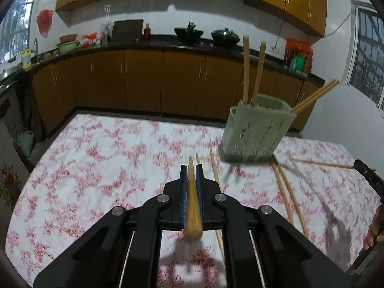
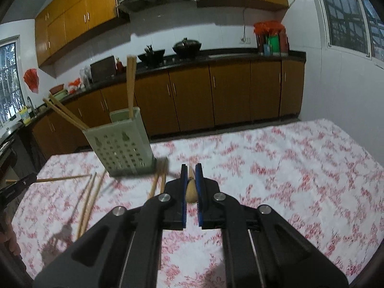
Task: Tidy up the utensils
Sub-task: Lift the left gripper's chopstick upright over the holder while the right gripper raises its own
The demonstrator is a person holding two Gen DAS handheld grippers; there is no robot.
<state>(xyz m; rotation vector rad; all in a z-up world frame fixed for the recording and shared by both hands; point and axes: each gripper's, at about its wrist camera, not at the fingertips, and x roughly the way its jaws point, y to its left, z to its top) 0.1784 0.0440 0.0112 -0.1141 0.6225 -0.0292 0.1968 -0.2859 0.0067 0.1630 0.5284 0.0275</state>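
Both grippers loaded; holder ahead, offset to opposite sides.

Left gripper [image 1: 191,168] clamps a chopstick [image 1: 192,206] lengthwise along its fingers; the holder [image 1: 254,132] stands right of frame centre. Right gripper [image 2: 191,168] likewise clamps a chopstick [image 2: 191,189]; there the holder [image 2: 122,146] stands left of centre. Loose chopsticks [image 1: 288,196] lie on the table [image 1: 108,156].

The left gripper [image 1: 191,171] is hovering above the table, its 2 blue-padded fingers [image 1: 183,187] pinching a chopstick [image 1: 192,206] lengthwise. The right gripper [image 2: 191,171] is likewise clamping 1 chopstick [image 2: 191,192], fingers nearly closed.
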